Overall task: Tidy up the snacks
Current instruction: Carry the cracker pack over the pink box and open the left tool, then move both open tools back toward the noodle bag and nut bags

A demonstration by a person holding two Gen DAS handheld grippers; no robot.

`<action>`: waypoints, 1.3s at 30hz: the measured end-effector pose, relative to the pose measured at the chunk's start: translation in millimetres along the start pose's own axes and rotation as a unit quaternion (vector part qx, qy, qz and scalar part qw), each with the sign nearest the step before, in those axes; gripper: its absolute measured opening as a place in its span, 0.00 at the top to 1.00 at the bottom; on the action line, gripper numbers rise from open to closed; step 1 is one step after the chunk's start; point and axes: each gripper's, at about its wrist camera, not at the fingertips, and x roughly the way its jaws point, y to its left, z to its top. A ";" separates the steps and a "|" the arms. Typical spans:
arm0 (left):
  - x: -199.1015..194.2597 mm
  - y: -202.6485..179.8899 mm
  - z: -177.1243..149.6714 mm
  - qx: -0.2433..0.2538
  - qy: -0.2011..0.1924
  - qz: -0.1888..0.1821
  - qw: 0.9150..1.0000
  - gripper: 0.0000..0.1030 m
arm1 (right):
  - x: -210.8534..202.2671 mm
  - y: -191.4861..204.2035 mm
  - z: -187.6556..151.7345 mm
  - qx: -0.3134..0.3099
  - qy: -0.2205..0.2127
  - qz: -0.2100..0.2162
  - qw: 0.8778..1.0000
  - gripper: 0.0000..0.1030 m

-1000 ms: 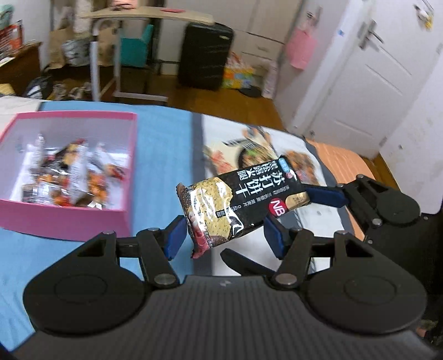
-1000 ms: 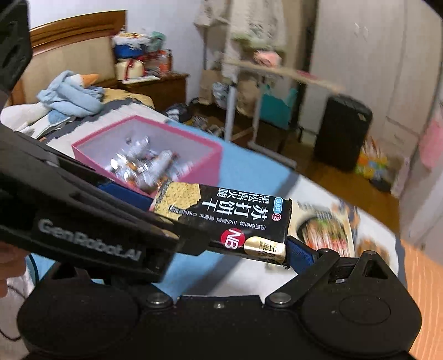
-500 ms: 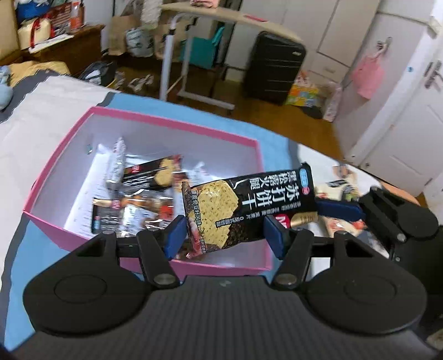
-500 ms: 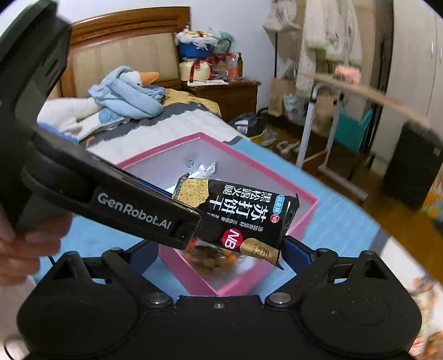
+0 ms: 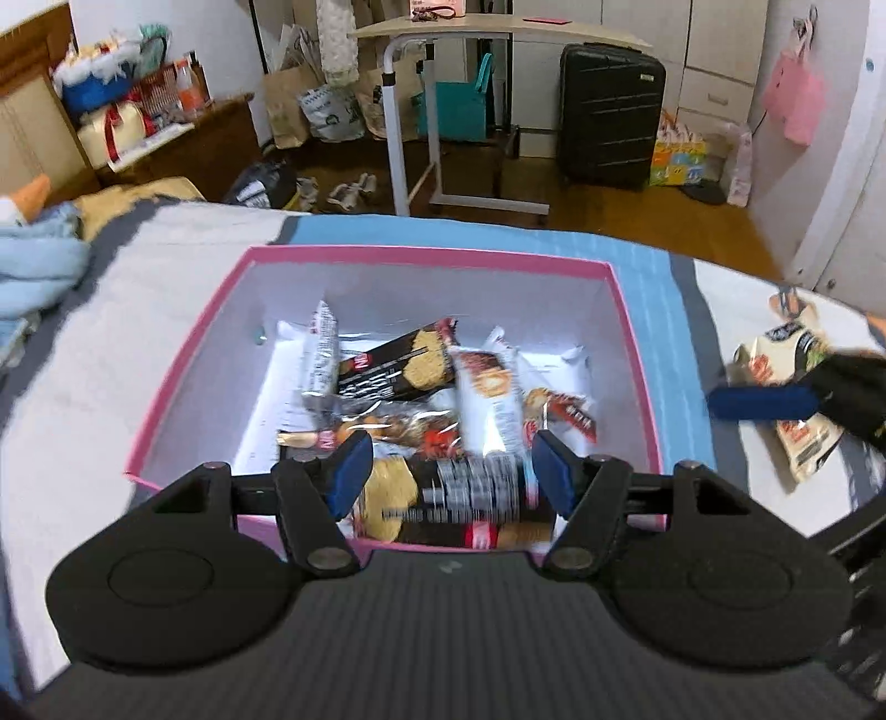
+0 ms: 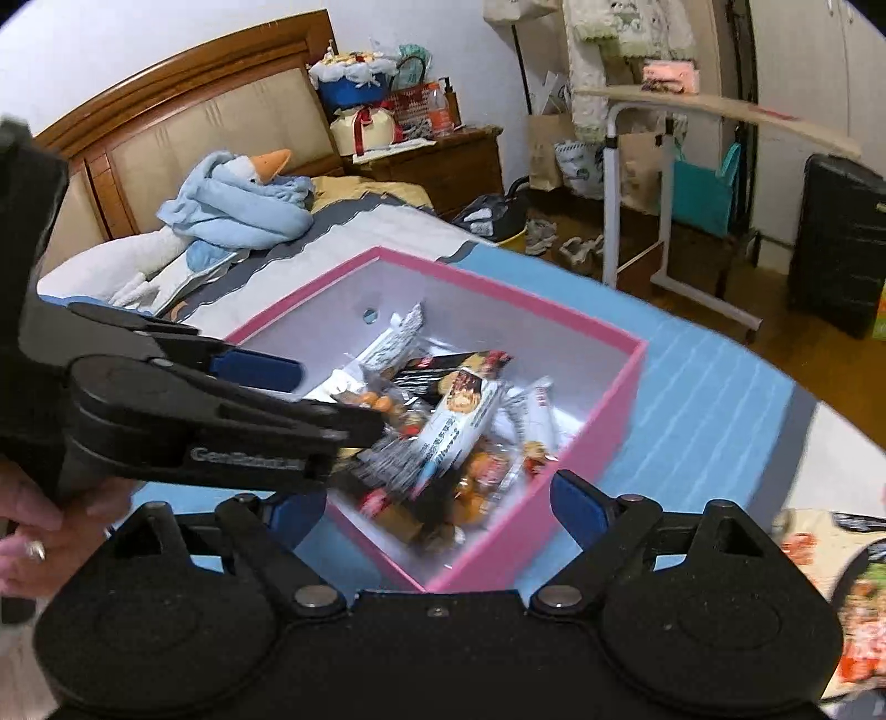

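Observation:
A pink box (image 5: 631, 332) (image 6: 603, 410) with white walls sits on the bed and holds several snack packets. My left gripper (image 5: 451, 471) (image 6: 338, 399) hangs over its near side, jaws opening. Just below its pads a black cracker packet (image 5: 454, 498) (image 6: 387, 476) shows blurred, loose and dropping onto the pile; the pads do not press it. My right gripper (image 6: 440, 507) is over the box's near corner, jaws closing with nothing held between them. One of its blue pads (image 5: 758, 401) shows right of the box.
More snack packets (image 5: 797, 443) (image 6: 853, 609) lie on the bed to the right of the box. A plush goose wrapped in a blue blanket (image 6: 238, 210) lies near the headboard. A person's hand (image 6: 27, 531) holds the left gripper. Beyond the bed stand a rolling desk (image 5: 498, 33) and a black suitcase (image 5: 609, 111).
Both grippers carried the black cracker packet from over the bed to over the pink box. The packet has left their pads and falls into the box. The right gripper drew off to the right.

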 end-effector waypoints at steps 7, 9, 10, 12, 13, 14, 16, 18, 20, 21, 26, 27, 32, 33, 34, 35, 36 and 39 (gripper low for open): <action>-44.5 -20.6 10.9 0.038 -0.005 -0.008 0.999 0.32 | -66.6 -19.4 -1.5 -0.033 -0.023 -0.008 0.999 0.12; -59.1 -30.2 13.5 0.050 -0.015 -0.005 0.999 0.30 | -89.4 -25.0 -6.9 -0.048 -0.035 -0.020 0.998 0.11; -64.6 -34.7 14.5 0.055 -0.017 -0.005 0.998 0.28 | -100.5 -28.2 -10.9 -0.055 -0.043 -0.027 0.997 0.11; -74.8 -46.1 17.3 0.063 -0.020 -0.010 0.998 0.26 | -122.4 -35.1 -19.7 -0.067 -0.056 -0.044 0.995 0.11; -79.1 -52.4 18.6 0.067 -0.023 -0.015 0.997 0.24 | -133.3 -39.0 -24.8 -0.072 -0.060 -0.055 0.994 0.10; -83.3 -60.1 20.2 0.071 -0.026 -0.023 0.997 0.23 | -143.6 -43.1 -30.1 -0.075 -0.063 -0.067 0.993 0.10; -88.8 -75.5 21.7 0.077 -0.031 -0.037 0.996 0.17 | -162.5 -52.0 -40.2 -0.082 -0.070 -0.088 0.990 0.10; -90.6 -92.8 22.2 0.085 -0.034 -0.052 0.994 0.12 | -179.1 -61.1 -53.0 -0.087 -0.077 -0.110 0.987 0.08; -88.3 -113.7 21.1 0.096 -0.035 -0.066 0.993 0.11 | -192.1 -73.7 -66.8 -0.080 -0.083 -0.132 0.985 0.08; -85.7 -124.5 20.0 0.103 -0.034 -0.070 0.992 0.10 | -196.3 -80.3 -72.8 -0.073 -0.081 -0.138 0.984 0.08; -66.1 -179.0 12.8 0.124 -0.014 -0.085 0.988 0.10 | -200.9 -121.4 -99.1 -0.017 -0.045 -0.157 0.986 0.07; -62.6 -189.4 12.0 0.134 -0.012 -0.097 0.986 0.10 | -201.2 -128.4 -104.0 -0.009 -0.042 -0.161 0.986 0.07; -43.6 -236.9 4.2 0.148 -0.018 -0.159 0.976 0.10 | -197.9 -166.5 -129.6 0.041 -0.047 -0.171 0.983 0.03; -38.4 -245.0 3.7 0.143 -0.015 -0.174 0.974 0.11 | -193.4 -176.7 -134.8 0.057 -0.047 -0.174 0.982 0.03; -31.5 -253.6 3.0 0.136 -0.008 -0.191 0.972 0.11 | -188.8 -183.8 -140.3 0.070 -0.046 -0.181 0.980 0.03; -24.3 -260.7 2.5 0.129 -0.001 -0.203 0.971 0.11 | -183.2 -191.1 -144.3 0.086 -0.042 -0.196 0.976 0.03; -16.6 -267.7 2.3 0.121 0.004 -0.213 0.970 0.12 | -175.2 -199.4 -148.7 0.111 -0.039 -0.218 0.969 0.03; 8.3 -282.2 1.8 0.093 0.014 -0.236 0.967 0.14 | -155.7 -220.7 -162.1 0.178 -0.035 -0.202 0.962 0.03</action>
